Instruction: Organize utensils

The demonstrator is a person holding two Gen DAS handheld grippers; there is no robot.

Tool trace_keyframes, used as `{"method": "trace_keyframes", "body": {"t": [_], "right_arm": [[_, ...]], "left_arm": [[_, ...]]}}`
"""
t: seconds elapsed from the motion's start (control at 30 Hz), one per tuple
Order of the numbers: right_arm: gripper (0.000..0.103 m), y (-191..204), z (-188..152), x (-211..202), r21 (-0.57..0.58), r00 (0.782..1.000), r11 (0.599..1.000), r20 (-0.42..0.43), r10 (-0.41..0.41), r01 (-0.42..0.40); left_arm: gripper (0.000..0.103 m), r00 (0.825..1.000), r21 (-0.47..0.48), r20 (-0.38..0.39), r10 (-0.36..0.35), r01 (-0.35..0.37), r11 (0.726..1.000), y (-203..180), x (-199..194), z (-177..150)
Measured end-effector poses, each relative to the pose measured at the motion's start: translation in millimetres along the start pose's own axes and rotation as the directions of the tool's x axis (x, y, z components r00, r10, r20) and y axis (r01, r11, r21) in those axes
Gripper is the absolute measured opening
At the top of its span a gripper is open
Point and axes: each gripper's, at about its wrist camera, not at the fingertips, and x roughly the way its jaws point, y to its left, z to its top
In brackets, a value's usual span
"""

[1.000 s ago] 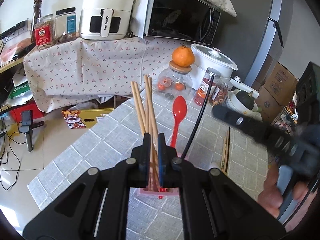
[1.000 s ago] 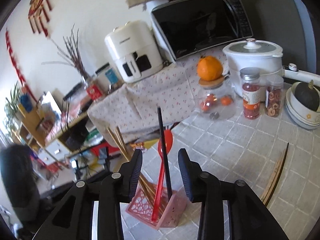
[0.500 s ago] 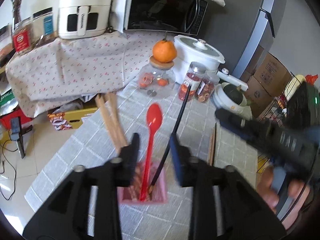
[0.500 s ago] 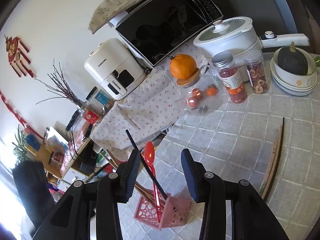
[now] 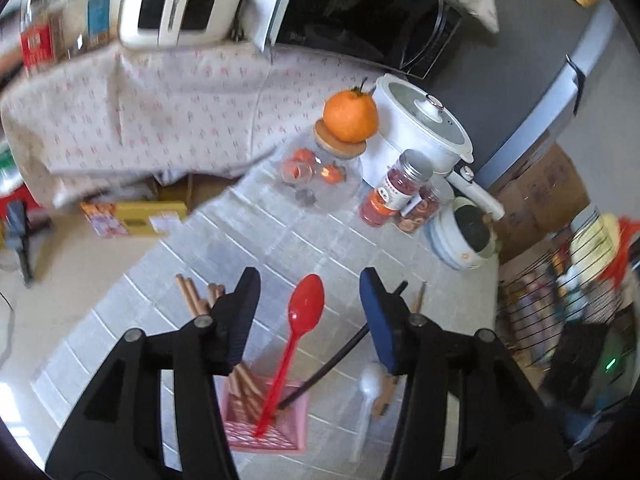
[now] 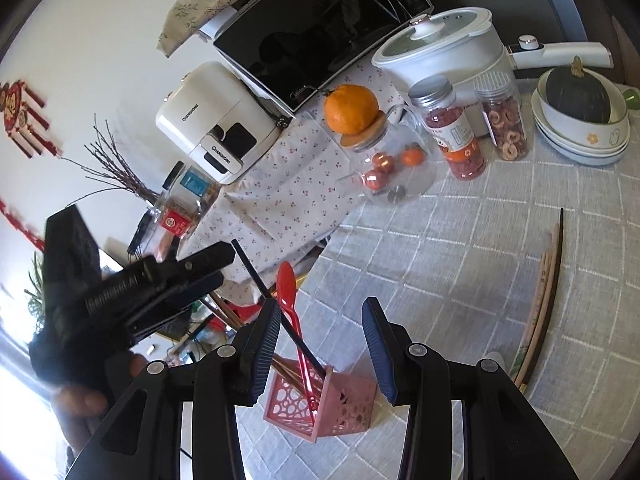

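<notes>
A pink lattice holder [image 6: 324,404] is seen standing on the grey checked tabletop [image 6: 460,264], directly below both grippers. In it are held a red spoon [image 5: 305,312], a black chopstick [image 6: 276,300] leaning to one side, and a bundle of wooden chopsticks [image 5: 196,300].

The left gripper [image 5: 307,312] is held above the holder with its jaws wide apart and nothing between them. The right gripper [image 6: 320,336] is likewise held over the holder, its jaws apart and empty.

More chopsticks [image 6: 544,292], wooden ones with a dark one beside them, are left lying on the tabletop to the right of the holder. A white spoon [image 5: 368,388] is seen on the cloth just beside the holder in the left wrist view.

Farther back the tabletop is occupied by a glass jar [image 6: 392,168] with an orange [image 6: 351,109] on its lid, two snack jars [image 6: 452,128], a white pot [image 6: 440,48] and stacked bowls [image 6: 584,136] holding a dark squash. A microwave [image 6: 320,32] and an air fryer [image 6: 216,120] are set behind.
</notes>
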Motion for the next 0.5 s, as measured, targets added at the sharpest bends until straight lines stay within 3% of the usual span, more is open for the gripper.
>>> {"method": "trace_keyframes", "body": {"t": [0.07, 0.13, 0.3, 0.5], "right_arm": [[0.044, -1, 0, 1, 0.007, 1.0, 1.0, -0.003, -0.001, 0.001], [0.044, -1, -1, 2, 0.008, 1.0, 1.0, -0.009, -0.002, 0.002], [0.044, -1, -1, 4, 0.01, 1.0, 1.0, -0.02, 0.004, -0.004], [0.044, -1, -4, 10, 0.006, 0.999, 1.0, -0.048, 0.004, -0.004]], "left_arm": [[0.053, 0.999, -0.008, -0.033, -0.018, 0.017, 1.0, -2, 7, 4], [0.053, 0.997, 0.001, -0.072, 0.02, -0.02, 1.0, -5, 17, 6], [0.053, 0.984, -0.076, -0.18, 0.021, -0.035, 0.997, 5, 39, 6], [0.053, 0.986, -0.109, -0.167, 0.027, -0.045, 0.993, 11, 38, 3]]}}
